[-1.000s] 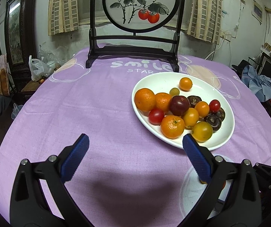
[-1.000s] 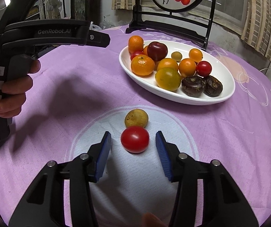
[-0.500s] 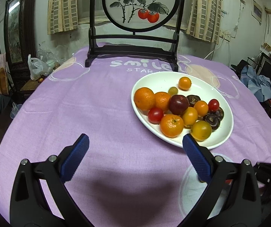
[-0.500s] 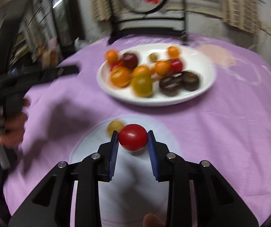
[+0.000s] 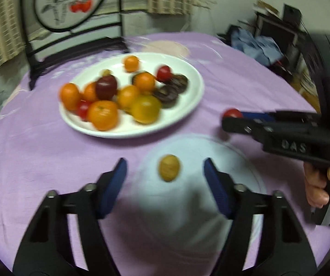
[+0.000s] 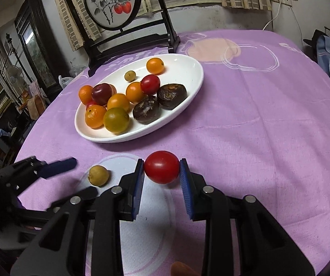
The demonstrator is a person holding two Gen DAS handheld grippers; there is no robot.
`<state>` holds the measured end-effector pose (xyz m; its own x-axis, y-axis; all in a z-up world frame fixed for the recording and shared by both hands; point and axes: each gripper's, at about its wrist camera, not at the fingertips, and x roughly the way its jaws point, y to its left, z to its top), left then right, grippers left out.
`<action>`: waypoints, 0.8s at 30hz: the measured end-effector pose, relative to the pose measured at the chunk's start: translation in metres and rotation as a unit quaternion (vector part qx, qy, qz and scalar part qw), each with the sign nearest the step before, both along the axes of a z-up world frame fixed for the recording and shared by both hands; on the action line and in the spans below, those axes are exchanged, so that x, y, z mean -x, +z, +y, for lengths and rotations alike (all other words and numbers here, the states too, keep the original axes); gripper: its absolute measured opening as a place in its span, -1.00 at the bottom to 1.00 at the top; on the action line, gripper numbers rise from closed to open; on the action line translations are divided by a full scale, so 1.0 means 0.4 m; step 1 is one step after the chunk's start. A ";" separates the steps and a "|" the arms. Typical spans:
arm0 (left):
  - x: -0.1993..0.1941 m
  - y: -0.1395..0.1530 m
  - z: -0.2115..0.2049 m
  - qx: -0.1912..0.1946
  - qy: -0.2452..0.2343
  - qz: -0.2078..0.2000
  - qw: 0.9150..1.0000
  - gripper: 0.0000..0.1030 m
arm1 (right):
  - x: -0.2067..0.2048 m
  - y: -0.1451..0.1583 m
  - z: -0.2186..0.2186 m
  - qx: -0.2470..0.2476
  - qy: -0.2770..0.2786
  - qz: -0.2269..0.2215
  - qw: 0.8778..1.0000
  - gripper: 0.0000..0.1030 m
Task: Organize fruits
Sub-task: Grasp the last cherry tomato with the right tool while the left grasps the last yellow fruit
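A small yellow fruit [image 5: 169, 167] lies on a pale circle printed on the purple cloth. My left gripper [image 5: 164, 162] straddles it and its jaws are closing; the blue pads stand apart from the fruit. My right gripper [image 6: 162, 162] is shut on a red tomato [image 6: 162, 166], held just over the cloth to the right of the yellow fruit [image 6: 98, 175]. From the left wrist the tomato [image 5: 232, 113] shows at the tip of the right gripper. A white oval plate [image 6: 183, 69] behind holds several oranges, tomatoes, a plum and dark fruits.
A black stand with a round persimmon painting [image 6: 112, 2] rises behind the plate [image 5: 188, 73]. A person's hand [image 5: 321, 184] grips the right tool's handle. Blue clothing [image 5: 254, 43] and clutter lie beyond the table's right edge.
The left gripper swung right and down over the yellow fruit, and its jaws narrowed. The right gripper shut on the red tomato and carried it right, rolling as it went.
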<state>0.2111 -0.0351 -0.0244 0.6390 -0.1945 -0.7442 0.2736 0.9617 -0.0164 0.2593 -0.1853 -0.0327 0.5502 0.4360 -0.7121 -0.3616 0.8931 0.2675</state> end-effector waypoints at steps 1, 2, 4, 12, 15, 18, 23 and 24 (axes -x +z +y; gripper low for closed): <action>-0.001 -0.006 -0.011 -0.008 -0.005 0.001 1.000 0.05 | 0.003 0.002 0.001 -0.001 0.001 -0.001 1.000 -0.40; -0.002 -0.010 -0.018 -0.016 -0.006 -0.001 1.000 -0.02 | 0.006 0.003 0.000 -0.002 0.003 -0.002 1.000 -0.40; -0.006 -0.015 -0.024 -0.026 -0.003 -0.008 1.000 -0.05 | 0.013 0.005 0.003 -0.003 0.005 -0.002 1.000 -0.40; -0.036 -0.048 -0.028 -0.037 0.005 0.012 0.999 -0.26 | 0.014 0.003 0.006 -0.004 0.009 0.001 1.000 -0.40; -0.041 -0.057 -0.032 -0.043 0.004 0.017 0.999 -0.28 | 0.013 0.003 0.003 -0.005 0.006 0.001 1.000 -0.40; -0.039 -0.063 -0.038 -0.049 -0.001 0.020 0.999 -0.40 | 0.012 0.004 0.001 -0.007 0.005 0.001 1.000 -0.40; -0.039 -0.065 -0.038 -0.060 0.003 0.014 0.998 -0.51 | 0.012 0.004 0.000 -0.007 0.005 0.001 1.000 -0.40; -0.039 -0.064 -0.038 -0.059 0.003 0.015 0.998 -0.51 | 0.013 0.004 0.000 -0.007 0.006 0.001 1.000 -0.40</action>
<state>0.2265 -0.0504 -0.0502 0.6176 -0.1005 -0.7801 0.2697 0.9587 0.0900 0.2540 -0.1852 -0.0312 0.5433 0.4519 -0.7076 -0.3716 0.8851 0.2800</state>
